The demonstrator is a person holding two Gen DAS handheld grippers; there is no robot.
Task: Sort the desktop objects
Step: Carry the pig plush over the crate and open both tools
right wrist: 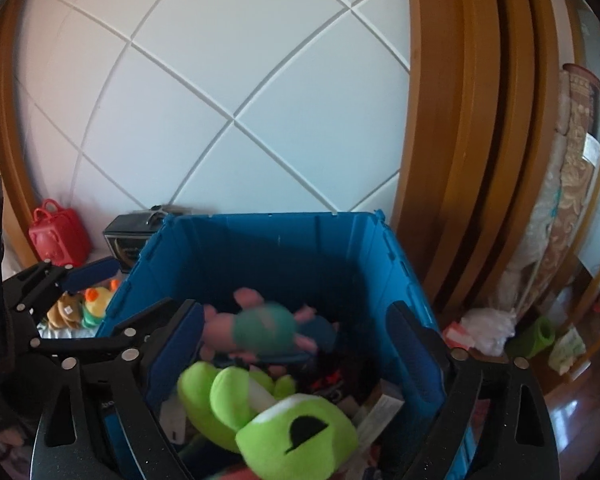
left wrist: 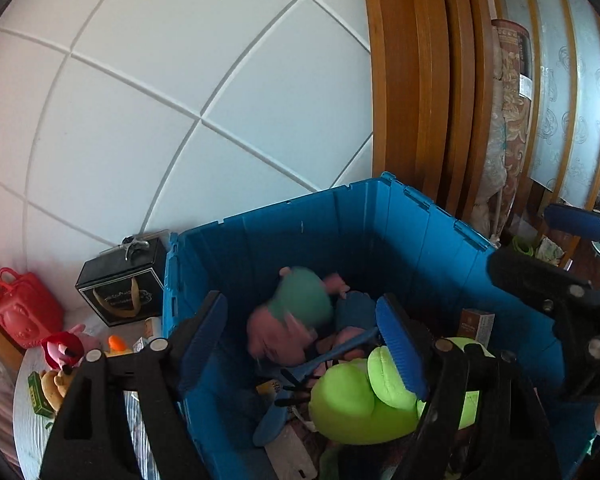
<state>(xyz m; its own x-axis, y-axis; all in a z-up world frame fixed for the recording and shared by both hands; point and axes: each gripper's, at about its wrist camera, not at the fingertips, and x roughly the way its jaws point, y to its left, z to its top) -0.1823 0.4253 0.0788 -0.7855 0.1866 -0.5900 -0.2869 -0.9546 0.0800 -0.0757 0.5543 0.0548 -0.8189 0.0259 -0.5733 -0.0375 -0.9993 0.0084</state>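
Note:
A deep blue bin stands against the white wall, and both grippers hang over its near side. My left gripper is open. A pink plush in a teal dress shows blurred inside the bin, beyond the pads and touching neither. My right gripper is open too. A bright green plush lies on the heap of toys in the bin, just under the fingers. Each gripper shows at the edge of the other view: the right gripper, the left gripper.
Left of the bin, a white surface holds a red bag, a black box, a yellow duck toy and a brown plush. A wooden frame and a rolled carpet stand to the right, with clutter on the floor.

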